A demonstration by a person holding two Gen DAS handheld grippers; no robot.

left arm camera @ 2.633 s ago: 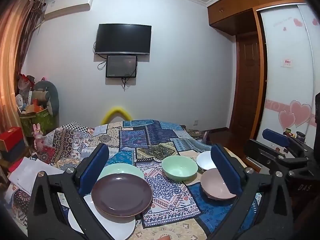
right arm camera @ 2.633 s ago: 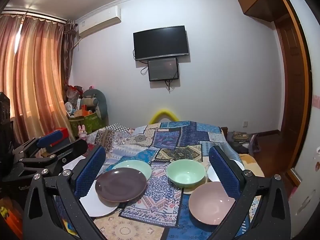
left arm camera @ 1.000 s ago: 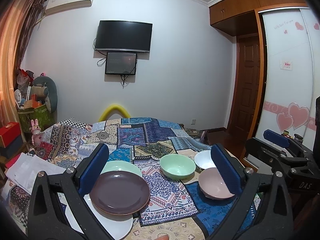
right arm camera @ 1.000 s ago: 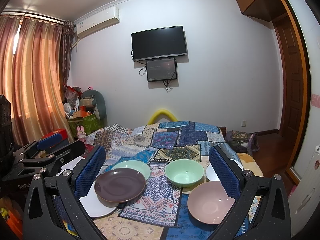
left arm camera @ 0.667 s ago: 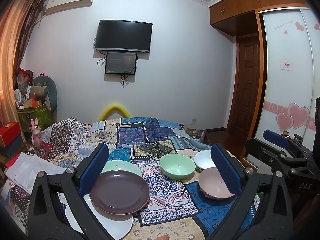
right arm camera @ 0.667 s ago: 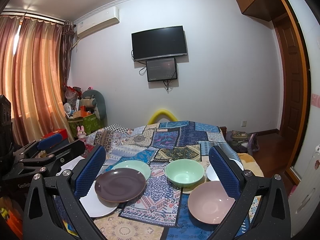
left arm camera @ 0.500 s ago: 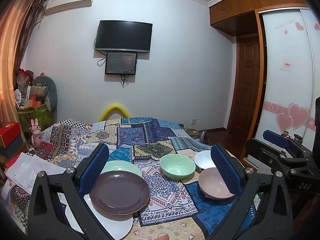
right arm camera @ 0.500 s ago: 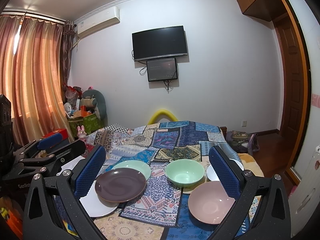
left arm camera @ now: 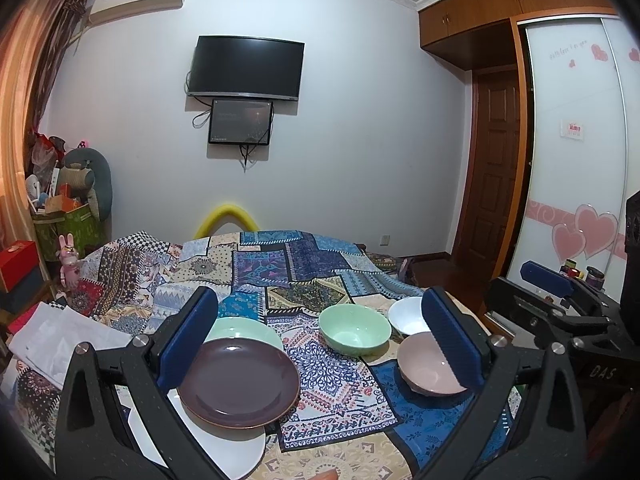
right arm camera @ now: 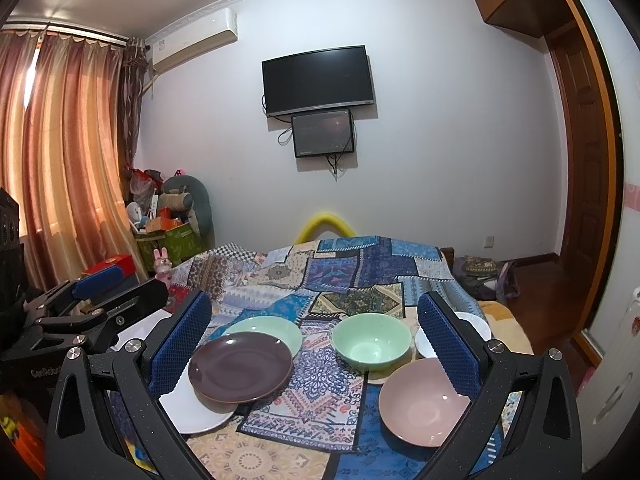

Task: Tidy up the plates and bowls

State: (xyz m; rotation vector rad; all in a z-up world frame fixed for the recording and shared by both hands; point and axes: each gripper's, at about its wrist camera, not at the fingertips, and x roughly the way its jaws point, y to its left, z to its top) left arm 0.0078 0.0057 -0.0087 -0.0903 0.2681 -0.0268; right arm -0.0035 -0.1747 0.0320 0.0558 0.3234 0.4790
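While hovering above the patchwork cloth (left arm camera: 304,280), left tongs (left arm camera: 320,340) spread wide, gripping nothing. Right tongs (right arm camera: 316,340) likewise gaping, above brown plate (right arm camera: 240,366) and pink bowl (right arm camera: 420,404).

"DAS" is printed on the right gripper (left arm camera: 560,312) body.

Ahead of the left gripper (left arm camera: 320,340), whose pads (left arm camera: 188,334) are dark blue on black arms, we see a dark purple-brown plate (left arm camera: 239,383) overlapping a white plate (left arm camera: 224,450) and a pale mint-green plate (left arm camera: 240,330). Toward the right pad sit a mint-green bowl (left arm camera: 355,330), a white bowl (left arm camera: 408,315) and a dusty-pink bowl (left arm camera: 424,368). Under them all lies a patchwork cloth (left arm camera: 280,268) of blue, beige and red prints.
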